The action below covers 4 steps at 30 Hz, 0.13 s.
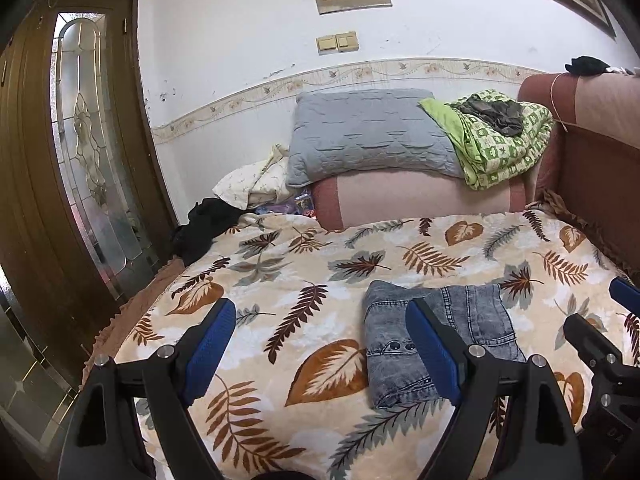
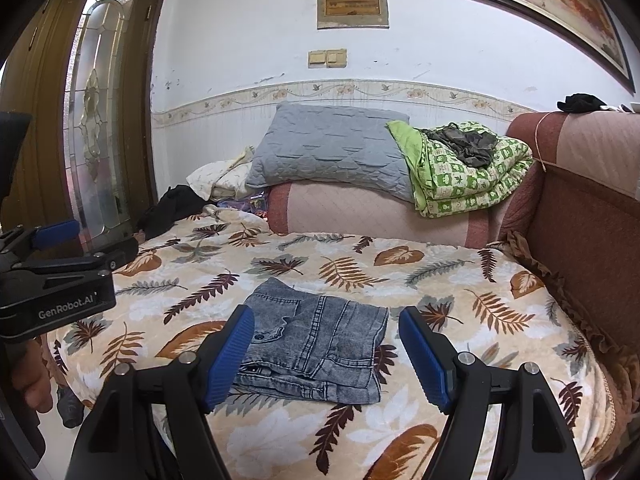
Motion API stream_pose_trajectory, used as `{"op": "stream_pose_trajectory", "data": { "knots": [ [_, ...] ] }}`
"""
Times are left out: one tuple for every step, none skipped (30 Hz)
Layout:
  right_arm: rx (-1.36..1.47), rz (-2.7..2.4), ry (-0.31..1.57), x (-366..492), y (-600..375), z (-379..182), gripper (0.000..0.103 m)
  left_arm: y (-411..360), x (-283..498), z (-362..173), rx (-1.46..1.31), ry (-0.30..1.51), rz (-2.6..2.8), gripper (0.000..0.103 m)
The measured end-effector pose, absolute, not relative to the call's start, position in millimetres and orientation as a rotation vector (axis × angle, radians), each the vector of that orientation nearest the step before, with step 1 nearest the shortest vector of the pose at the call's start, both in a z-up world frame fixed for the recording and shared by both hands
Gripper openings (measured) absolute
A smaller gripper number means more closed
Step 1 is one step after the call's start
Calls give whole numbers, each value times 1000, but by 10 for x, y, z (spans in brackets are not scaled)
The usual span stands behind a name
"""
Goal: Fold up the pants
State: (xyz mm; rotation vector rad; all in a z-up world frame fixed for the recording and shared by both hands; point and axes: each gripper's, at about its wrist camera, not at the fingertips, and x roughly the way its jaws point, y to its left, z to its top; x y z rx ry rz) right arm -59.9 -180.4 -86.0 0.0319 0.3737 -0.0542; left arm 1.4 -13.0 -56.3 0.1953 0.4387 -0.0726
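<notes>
Left wrist view: left hand-held gripper (image 1: 320,348) released, jaws wide apart, nothing between them. Pants (image 1: 436,340) lie folded into a compact grey denim stack on the leaf-print blanket (image 1: 280,280), at about 2 o'clock from the gripper's centre, partly behind its right finger. No contact that I can see. Right hand-held gripper (image 1: 600,336) pokes in at 3 o'clock.

Right wrist view: right hand-held gripper (image 2: 326,356) also released, jaws spread, empty. Pants (image 2: 316,344) sit dead ahead at 12 o'clock between the fingers' line of sight, flat on the blanket (image 2: 460,280), several layers thick. Left hand-held gripper (image 2: 60,236) at 9 o'clock, well apart from the denim.

Handling, my read: denim is soft but fairly heavy and stiff for cloth, holds a crease, not slippery, not fragile. Plush blanket underneath will give, so dig under an edge. Best hold: pinch all layers at the near folded edge or a corner; a single layer would let the stack unfold. Fold looks essentially done.
</notes>
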Motion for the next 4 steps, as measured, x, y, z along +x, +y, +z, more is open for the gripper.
{"op": "stream_pose_trajectory", "data": {
  "knots": [
    [30,-53,375,-594,-1799,-866,78,-127,15,-566,191,438,-73,90],
    [28,-53,377,-592,-1793,-874,78,-118,21,-570,186,440,-70,100],
    [26,-53,379,-583,-1789,-882,78,-110,25,-577,181,440,-73,103],
    [25,-52,381,-578,-1790,-889,78,-111,31,-587,178,441,-77,103]
  ]
}}
